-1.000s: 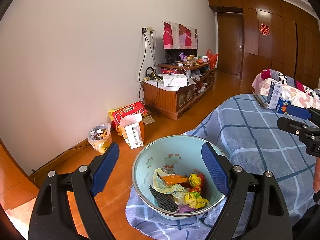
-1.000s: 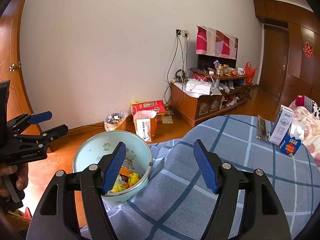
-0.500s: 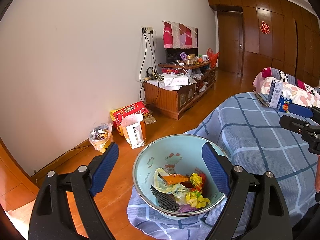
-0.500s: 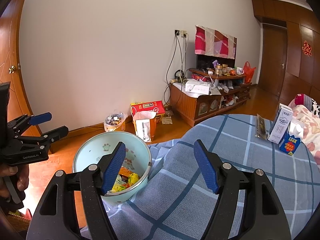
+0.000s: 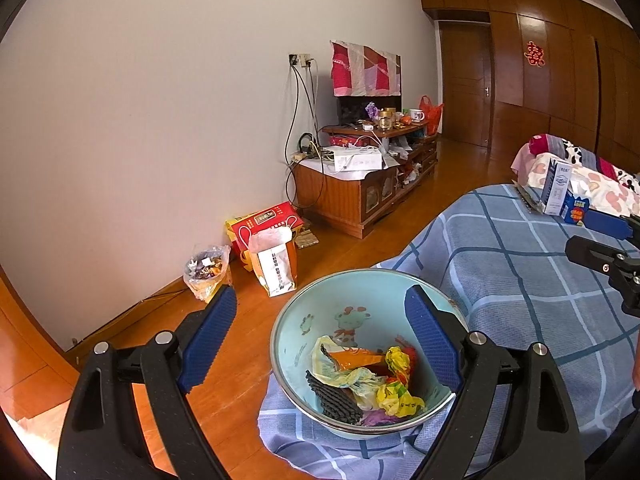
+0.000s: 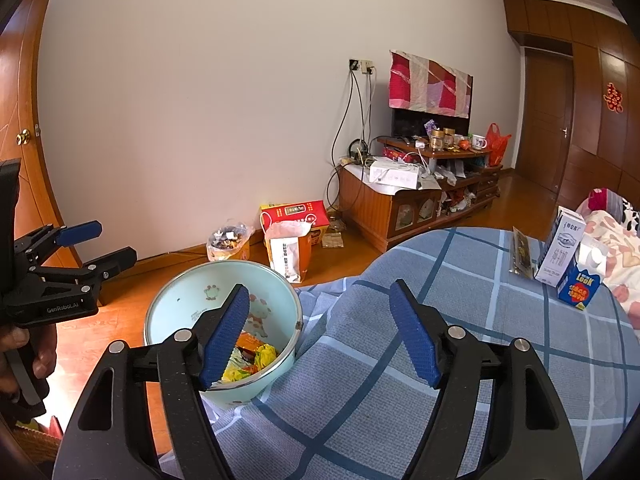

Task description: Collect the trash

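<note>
Enamel-blue and printed with cartoon animals, the basin (image 5: 362,292) sits at the edge of the checked blue cloth (image 6: 460,320) that covers the surface, and it already holds a heap of crumpled wrappers (image 5: 368,376): yellow, orange, pale plastic and a dark ridged piece. Very little has changed over the last second. Both views show the same framing as a moment earlier, with only a slight drift, and nothing new has gone into the basin or come out.

The left hand-held gripper (image 5: 316,344) hangs above the basin's near rim with its blue pads spread wide and nothing between them. The right hand-held gripper (image 6: 320,336) is also wide and empty, over the bare cloth just beside the basin.

What that means, as I judge it, is a pause between pieces: the collected trash is safely in the basin and neither gripper carries anything. Candidates for the next pick stand well apart at the far end of the cloth: a white carton (image 6: 560,252), a small blue box (image 6: 580,290) just beside it, and a flat dark packet (image 6: 520,252). Whether those count as trash I cannot tell.
</note>
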